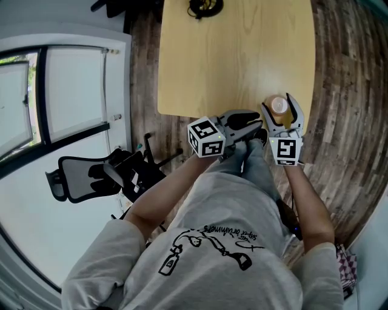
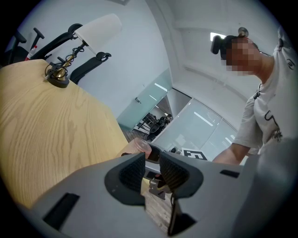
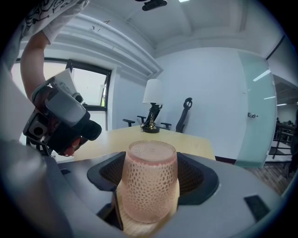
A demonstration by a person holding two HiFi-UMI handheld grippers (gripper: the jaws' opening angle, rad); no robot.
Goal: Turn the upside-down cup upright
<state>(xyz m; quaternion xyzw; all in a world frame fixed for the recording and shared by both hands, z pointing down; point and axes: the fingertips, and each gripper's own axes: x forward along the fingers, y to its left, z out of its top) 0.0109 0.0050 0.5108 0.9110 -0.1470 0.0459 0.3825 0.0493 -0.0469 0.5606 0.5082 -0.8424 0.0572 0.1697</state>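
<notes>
A pinkish translucent cup point(image 1: 279, 106) with a net pattern stands upside-down, base up, on the near right corner of the wooden table point(image 1: 230, 54). My right gripper point(image 1: 280, 102) has a jaw against each side of the cup point(image 3: 150, 181), which rests on the wood. My left gripper point(image 1: 254, 124) hovers just left of it at the table's near edge, its jaws nearly together with nothing between them. From the left gripper view point(image 2: 151, 169) the cup point(image 2: 138, 146) peeks out just beyond the jaws. The left gripper point(image 3: 60, 116) also shows in the right gripper view.
A table lamp point(image 1: 205, 7) with a dark base stands at the table's far edge. A black office chair point(image 1: 91, 175) sits on the floor to the left of the person. A glass door and window line the left wall.
</notes>
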